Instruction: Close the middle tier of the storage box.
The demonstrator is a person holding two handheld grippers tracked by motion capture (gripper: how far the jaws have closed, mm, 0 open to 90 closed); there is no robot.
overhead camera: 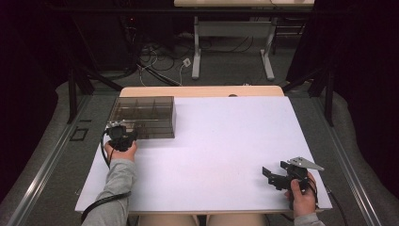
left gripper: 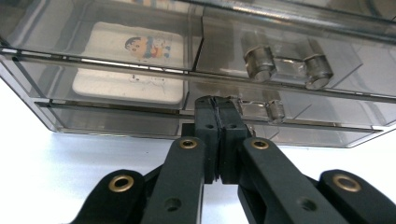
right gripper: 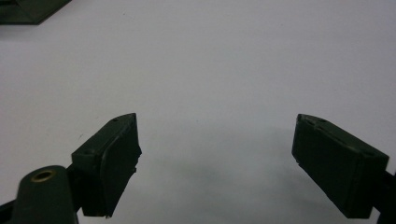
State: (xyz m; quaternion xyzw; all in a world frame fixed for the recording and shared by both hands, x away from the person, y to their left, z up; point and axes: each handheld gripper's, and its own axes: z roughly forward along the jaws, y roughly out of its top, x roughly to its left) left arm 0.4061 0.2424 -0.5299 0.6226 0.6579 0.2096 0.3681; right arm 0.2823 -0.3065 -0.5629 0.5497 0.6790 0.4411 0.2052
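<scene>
At table's far-left, smoky compartmented box (overhead camera: 143, 117)

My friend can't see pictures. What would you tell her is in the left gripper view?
The left tool, its two black jaws pressed together, sits right at the front of a smoky clear plastic drawer box on a white table. Inside one drawer lies a white card with a cartoon child, and beside it sits a clear two-knobbed handle.

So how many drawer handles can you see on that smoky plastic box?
2. One handle is on the upper drawer, right of the left hand-held gripper. A second handle sits on the drawer below, just right of the closed jaws. More may be hidden.
</scene>
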